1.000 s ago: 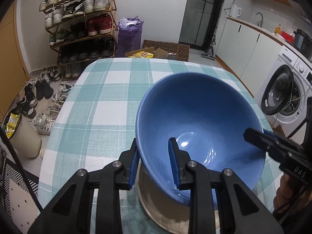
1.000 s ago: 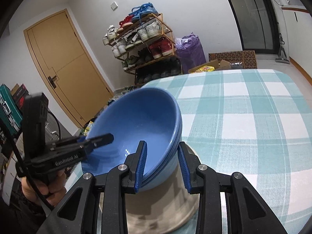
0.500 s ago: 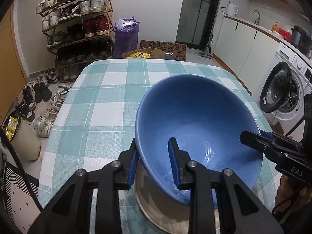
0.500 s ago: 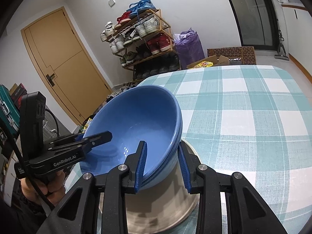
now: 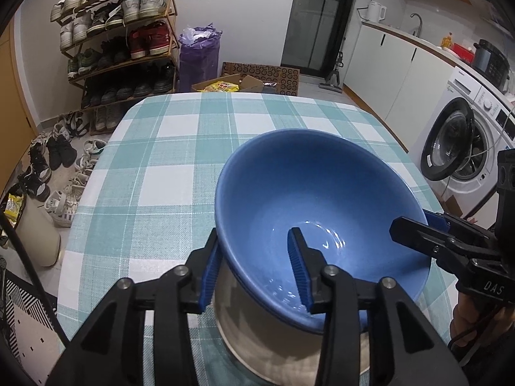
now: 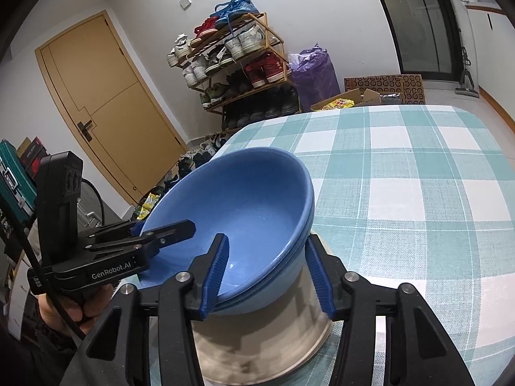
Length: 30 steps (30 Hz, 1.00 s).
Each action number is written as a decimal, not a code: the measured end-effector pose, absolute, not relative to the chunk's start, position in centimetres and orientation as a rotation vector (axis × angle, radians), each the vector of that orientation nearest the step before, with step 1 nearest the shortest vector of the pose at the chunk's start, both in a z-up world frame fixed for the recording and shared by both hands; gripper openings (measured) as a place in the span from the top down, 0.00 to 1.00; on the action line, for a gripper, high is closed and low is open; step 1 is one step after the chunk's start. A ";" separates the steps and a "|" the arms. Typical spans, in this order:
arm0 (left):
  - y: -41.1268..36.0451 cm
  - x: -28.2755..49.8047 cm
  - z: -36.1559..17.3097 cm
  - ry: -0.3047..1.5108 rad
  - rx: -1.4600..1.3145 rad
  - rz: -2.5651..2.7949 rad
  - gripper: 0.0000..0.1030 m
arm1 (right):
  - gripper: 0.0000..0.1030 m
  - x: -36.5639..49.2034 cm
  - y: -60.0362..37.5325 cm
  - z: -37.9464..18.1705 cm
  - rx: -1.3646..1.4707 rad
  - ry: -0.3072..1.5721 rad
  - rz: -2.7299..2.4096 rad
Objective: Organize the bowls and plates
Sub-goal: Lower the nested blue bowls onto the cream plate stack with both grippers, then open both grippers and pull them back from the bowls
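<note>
A blue bowl [image 5: 322, 186] [image 6: 244, 193] sits nested in a second blue bowl [image 6: 289, 276], and both rest on a cream dish [image 5: 257, 337] [image 6: 257, 337] at the near end of the checked table. My left gripper [image 5: 254, 234] straddles the bowl's near-left rim, one pad outside and one inside. Its jaws are opening and the inner pad stands off the wall. My right gripper [image 6: 266, 237] straddles the opposite rim the same way, jaws opening, pads off the bowl. Each gripper shows in the other's view, the right gripper [image 5: 418, 231] and the left gripper [image 6: 173, 228].
The teal-and-white checked tablecloth [image 5: 161, 160] [image 6: 418, 177] stretches away beyond the bowls. Off the table are a shoe rack [image 5: 119, 38], a purple bag [image 5: 199, 54], a cardboard box [image 5: 257, 77], a washing machine [image 5: 457, 148] and a yellow door [image 6: 106, 106].
Both grippers' jaws have spread apart around the blue bowl's rim, letting go of it. The bowl stays on the stack and neither hand has shifted.
</note>
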<state>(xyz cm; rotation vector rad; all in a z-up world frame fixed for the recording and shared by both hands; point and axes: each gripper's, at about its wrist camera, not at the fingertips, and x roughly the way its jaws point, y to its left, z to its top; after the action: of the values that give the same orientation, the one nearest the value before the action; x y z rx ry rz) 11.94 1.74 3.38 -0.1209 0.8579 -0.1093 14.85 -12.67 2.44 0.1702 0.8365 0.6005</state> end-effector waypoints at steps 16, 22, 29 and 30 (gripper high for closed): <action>2.5 9.7 4.9 0.739 -0.088 -0.118 0.03 | 0.02 12.7 -12.7 4.5 0.125 0.750 0.639; 2.9 8.5 4.9 0.703 -0.060 -0.073 0.00 | 0.01 10.8 -13.2 4.7 0.087 0.694 0.662; 2.6 6.2 4.7 0.644 -0.033 -0.014 0.00 | 0.01 8.8 -14.5 4.8 0.067 0.628 0.673; 2.5 5.9 4.7 0.636 -0.028 -0.009 0.00 | 0.01 8.4 -14.8 4.8 0.069 0.616 0.675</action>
<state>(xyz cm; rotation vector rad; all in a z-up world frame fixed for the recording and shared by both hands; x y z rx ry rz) 5.92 2.54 4.73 -0.0281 0.6357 -0.0085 8.43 -14.76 4.76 0.0689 0.6160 0.6747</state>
